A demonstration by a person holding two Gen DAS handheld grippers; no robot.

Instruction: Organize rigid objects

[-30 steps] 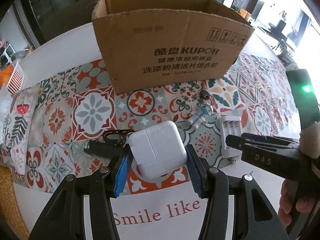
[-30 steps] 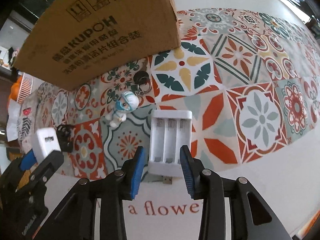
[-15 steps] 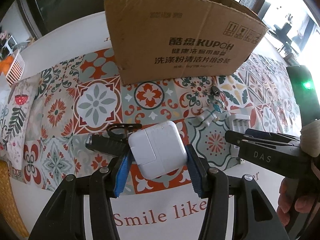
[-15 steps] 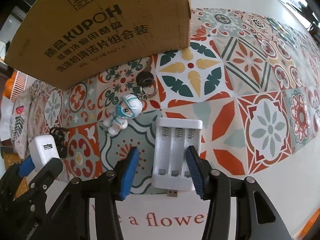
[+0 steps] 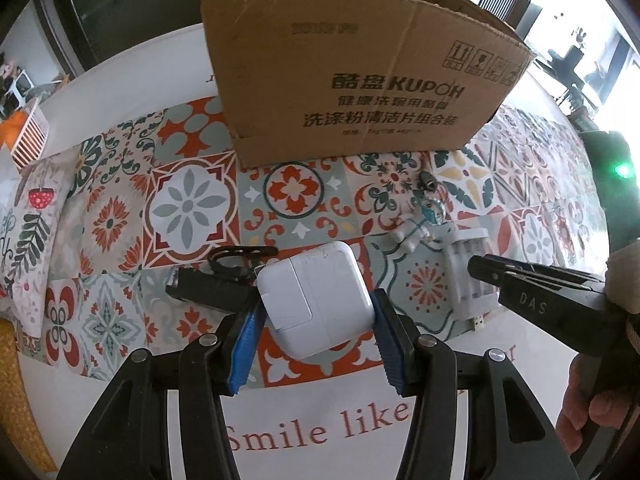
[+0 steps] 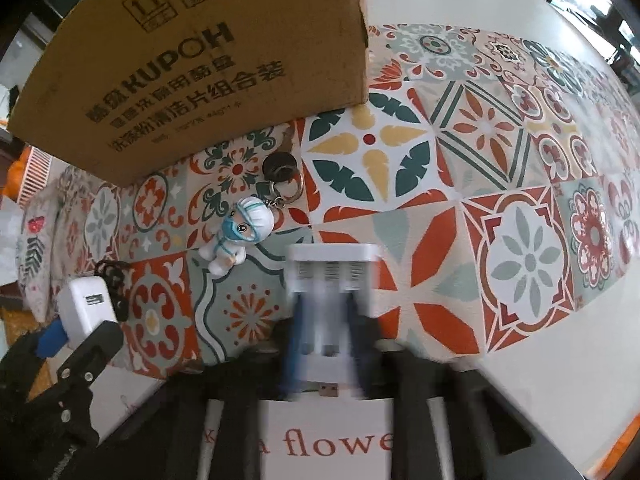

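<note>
A white power adapter (image 5: pixel 316 300) hangs just above the patterned mat with my left gripper (image 5: pixel 314 320) shut on its sides. In the right wrist view the adapter (image 6: pixel 86 308) shows at the far left. A white battery charger (image 6: pixel 332 276) lies on the mat, its USB plug toward me. My right gripper (image 6: pixel 326 332) is shut on the charger's near half, its blue pads (image 6: pixel 290 340) blurred against both long sides. The left wrist view shows the charger (image 5: pixel 466 272) at the tip of the right gripper's fingers (image 5: pixel 520 280). An open cardboard box (image 5: pixel 352 80) stands behind.
A small masked-figure keychain (image 6: pixel 240 236) lies between the box (image 6: pixel 192 60) and the charger. A black clip-like object (image 5: pixel 208 288) lies on the mat just left of the adapter. A white slatted basket (image 5: pixel 30 136) stands at the far left. A hand (image 5: pixel 592 412) holds the right gripper.
My right gripper widened around the battery charger, then closed on it. My left gripper kept the adapter and stayed where it was.
</note>
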